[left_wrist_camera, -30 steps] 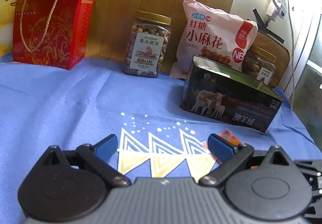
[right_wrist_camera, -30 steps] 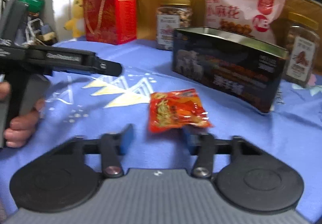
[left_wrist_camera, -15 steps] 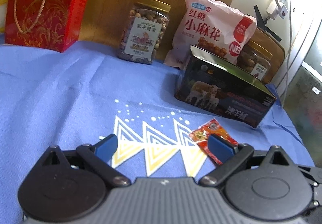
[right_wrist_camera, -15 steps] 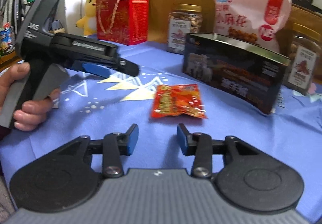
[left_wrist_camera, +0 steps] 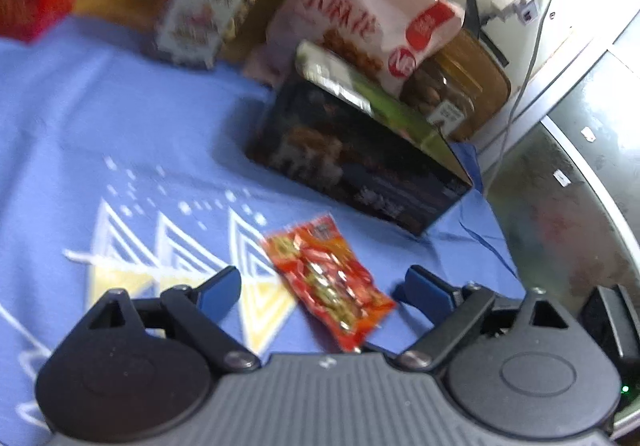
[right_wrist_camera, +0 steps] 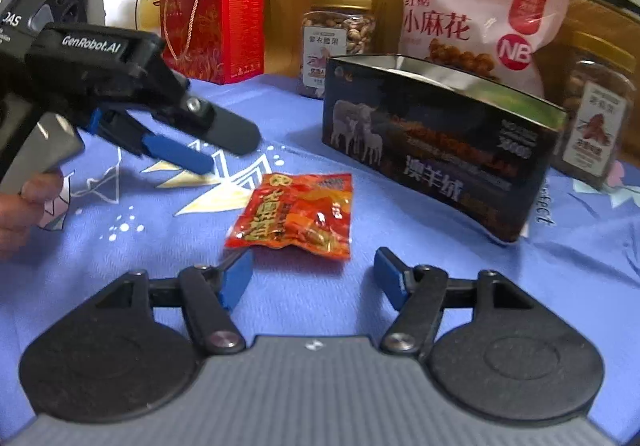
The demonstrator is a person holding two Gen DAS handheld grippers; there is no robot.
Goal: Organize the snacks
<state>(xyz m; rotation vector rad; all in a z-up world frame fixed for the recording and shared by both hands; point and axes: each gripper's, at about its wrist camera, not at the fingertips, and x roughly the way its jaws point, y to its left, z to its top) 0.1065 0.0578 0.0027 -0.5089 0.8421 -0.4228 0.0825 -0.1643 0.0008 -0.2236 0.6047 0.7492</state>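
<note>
Both views sit low over the blue cloth (right_wrist_camera: 400,258), each looking forward along its own tongs, which fill the lower frame. The left wrist view tilts downward, close over the red snack packet (left_wrist_camera: 328,278) at lower centre, and is blurred. The right wrist view faces the dark box (right_wrist_camera: 436,149) at centre right, with the left tongs (right_wrist_camera: 192,153) at upper left. Both share packet, box and the pink bag (left_wrist_camera: 360,13) behind.
</note>
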